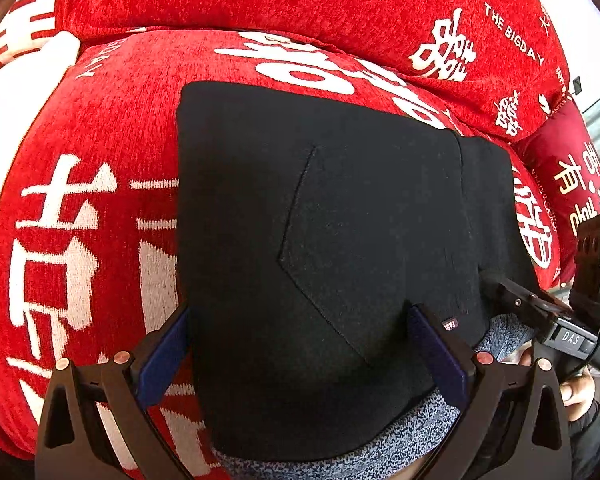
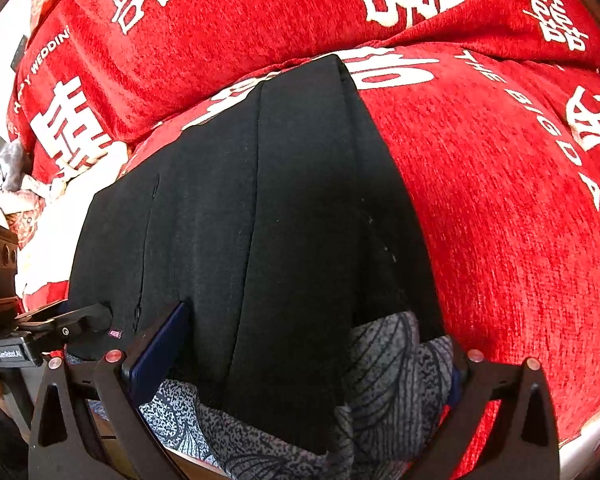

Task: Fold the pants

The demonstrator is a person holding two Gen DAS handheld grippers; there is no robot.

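Left gripper [image 1: 300, 344] and right gripper [image 2: 296, 344] both stand with jaws wide apart, holding nothing, over the near edge of the black pants [image 1: 332, 240]. These lie folded flat on a red blanket [image 1: 100, 168] with white characters. Patterned grey fabric [image 2: 388, 380] shows beneath the near edge.

One pair of black pants [image 1: 340, 240] is seen, laid on one red blanket [image 1: 100, 200]. Two grippers are counted: the left gripper [image 1: 300, 344] and the right gripper [image 2: 296, 356]. One grey patterned cloth [image 2: 388, 380] is spotted underneath.
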